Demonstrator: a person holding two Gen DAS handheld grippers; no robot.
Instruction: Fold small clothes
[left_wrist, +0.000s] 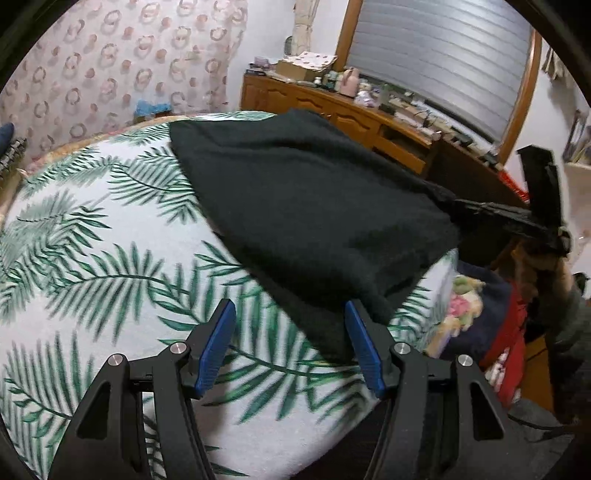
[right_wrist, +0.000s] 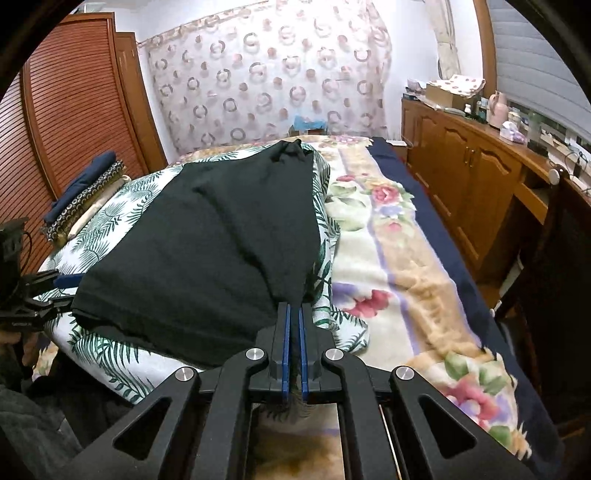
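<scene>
On bed over palm-print cloth (right_wrist: 110, 354): soft, limp dark garment (right_wrist: 207, 236), best pinched at corners; right gripper (right_wrist: 294, 347) clamped on one corner, left gripper (left_wrist: 290, 347) agape, empty.

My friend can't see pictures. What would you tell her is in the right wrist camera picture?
The right claw is shut on the near corner of a dark green garment spread on a palm-leaf sheet on a bed. A flowery blanket lies to the right, with wooden cabinets beyond and a patterned curtain behind.
</scene>
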